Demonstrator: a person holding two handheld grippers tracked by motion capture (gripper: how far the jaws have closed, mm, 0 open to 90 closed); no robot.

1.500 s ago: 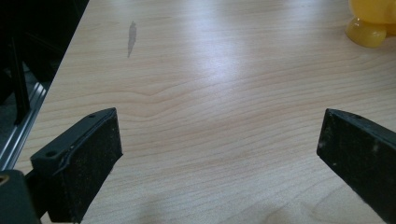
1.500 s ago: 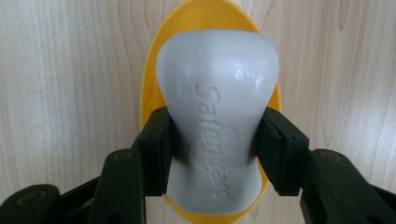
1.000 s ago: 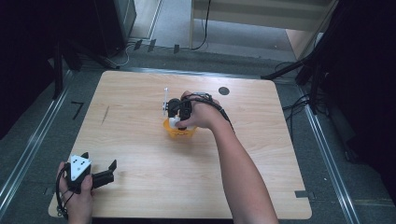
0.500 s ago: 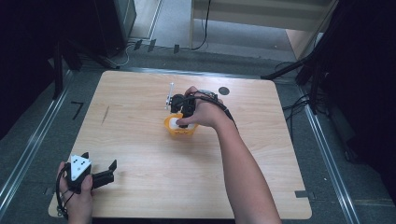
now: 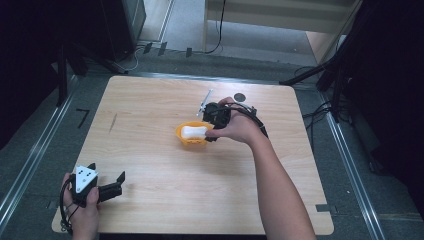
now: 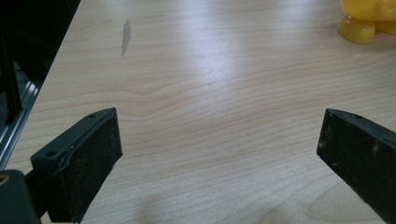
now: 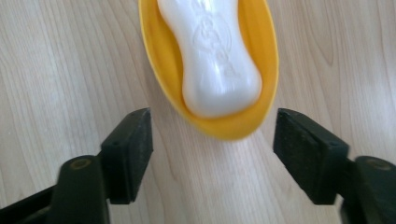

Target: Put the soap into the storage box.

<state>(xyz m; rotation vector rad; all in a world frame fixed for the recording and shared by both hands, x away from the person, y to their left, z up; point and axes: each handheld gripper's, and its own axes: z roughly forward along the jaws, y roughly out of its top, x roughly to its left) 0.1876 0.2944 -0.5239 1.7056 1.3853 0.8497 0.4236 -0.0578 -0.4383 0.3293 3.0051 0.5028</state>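
Right tongs (image 7: 212, 154) first: jaws spread wide, nothing between them, the near end of the yellow dish (image 7: 215, 123) sitting just ahead of the gap. In the high view the right tongs (image 5: 216, 116) sit in the person's right hand (image 5: 237, 127), right beside the dish (image 5: 192, 134), around the middle of the worktop (image 5: 150, 125).

Left tongs (image 6: 219, 140): also released, jaws far apart over bare wood, gripping nothing. From above, the left tongs (image 5: 107, 187) are held by the left hand (image 5: 82, 205) at the near-left corner of the worktop, close to its front edge, well apart from the dish.

Count: two tongs, one yellow dish, one white soap bar (image 7: 217, 56). One thin pale strip (image 5: 205, 102) lies on the wood just beyond the right hand, and one small dark round spot (image 5: 240, 96) lies near the far edge; I cannot tell what either is.

Room: plenty of open wood left and right of the dish and along the near side. A grey smudge (image 6: 126, 35) marks the wood toward the left edge.

The soap: glossy white, waisted in the middle, embossed lettering too soft to read, lying lengthwise inside the oval dish. In the left gripper view the dish (image 6: 369, 18) sits at the top right, standing on a rounded foot.
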